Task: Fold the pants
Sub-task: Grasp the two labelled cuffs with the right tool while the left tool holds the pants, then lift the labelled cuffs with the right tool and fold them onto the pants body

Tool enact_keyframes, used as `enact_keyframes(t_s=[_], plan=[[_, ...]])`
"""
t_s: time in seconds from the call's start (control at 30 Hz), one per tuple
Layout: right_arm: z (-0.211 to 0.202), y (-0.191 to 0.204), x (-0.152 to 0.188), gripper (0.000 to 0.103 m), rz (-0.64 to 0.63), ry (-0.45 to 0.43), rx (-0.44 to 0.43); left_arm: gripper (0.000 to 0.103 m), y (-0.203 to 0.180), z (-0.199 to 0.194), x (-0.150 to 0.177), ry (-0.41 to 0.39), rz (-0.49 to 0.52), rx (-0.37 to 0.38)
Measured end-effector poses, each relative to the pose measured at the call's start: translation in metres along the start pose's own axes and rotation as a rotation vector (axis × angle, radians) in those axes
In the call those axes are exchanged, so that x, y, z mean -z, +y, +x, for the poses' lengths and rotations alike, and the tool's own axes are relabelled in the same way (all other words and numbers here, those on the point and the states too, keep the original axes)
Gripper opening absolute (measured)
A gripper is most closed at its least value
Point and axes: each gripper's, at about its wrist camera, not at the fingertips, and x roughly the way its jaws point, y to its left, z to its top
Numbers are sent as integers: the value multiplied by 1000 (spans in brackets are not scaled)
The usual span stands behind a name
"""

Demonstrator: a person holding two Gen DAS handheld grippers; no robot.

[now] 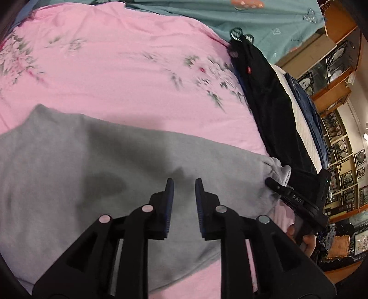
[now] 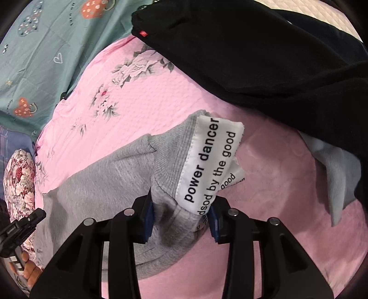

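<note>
Grey pants lie spread on a pink floral bed sheet. My left gripper hovers just above the grey cloth with its jaws apart and nothing between them. My right gripper has the pants' ribbed cuff and its white "power dancer" label between its jaws, which are partly closed around the bunched cloth. The right gripper also shows in the left wrist view at the pants' right end. The left gripper shows at the left edge of the right wrist view.
A black garment lies along the bed's right side, over a pale grey cloth. A teal patterned sheet lies at the far side. A floral cushion sits at the left. Wooden shelves stand beyond the bed.
</note>
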Motion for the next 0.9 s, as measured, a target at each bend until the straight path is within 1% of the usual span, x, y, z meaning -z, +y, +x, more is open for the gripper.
enact_keyframes(t_s=[0.03, 0.1, 0.17, 0.2, 0.3, 0.37, 0.43, 0.47, 0.57, 0.63, 0.7, 0.8, 0.83, 0.9], plan=[[0, 0, 1, 39, -13, -8, -7, 18, -14, 11, 2, 14, 8, -4], [-1, 0, 2, 40, -34, -19, -15, 12, -37, 34, 4, 45, 23, -13], [-2, -1, 4, 40, -52, -31, -29, 9, -54, 57, 6, 85, 26, -18], [-2, -1, 4, 40, -57, -34, -34, 7, -61, 66, 7, 95, 32, -32], [-2, -3, 4, 40, -55, -39, -49, 6, -69, 92, 15, 129, 38, -98], [-1, -1, 4, 40, -64, -41, -39, 7, -71, 96, 20, 98, 48, -120], [0, 2, 5, 41, -77, -45, -26, 7, -74, 94, 22, 89, 64, -131], [-1, 3, 5, 41, -84, -49, -24, 7, -73, 92, 24, 99, 56, -122], [-1, 2, 4, 41, -79, -49, -35, 7, -67, 75, 34, 124, 35, -57], [-2, 1, 4, 43, -75, -47, -45, 7, -55, 54, 41, 101, 27, -61], [-2, 1, 4, 43, -76, -48, -47, 7, -29, 26, 42, 51, -12, -99], [-1, 2, 4, 43, -83, -50, -40, 8, 32, -20, 43, -39, -119, -216], [-2, 2, 4, 44, -87, -51, -38, 10, 56, -35, 45, -73, -162, -248], [-1, 3, 5, 44, -90, -52, -35, 14, 99, -58, 51, -111, -246, -296]])
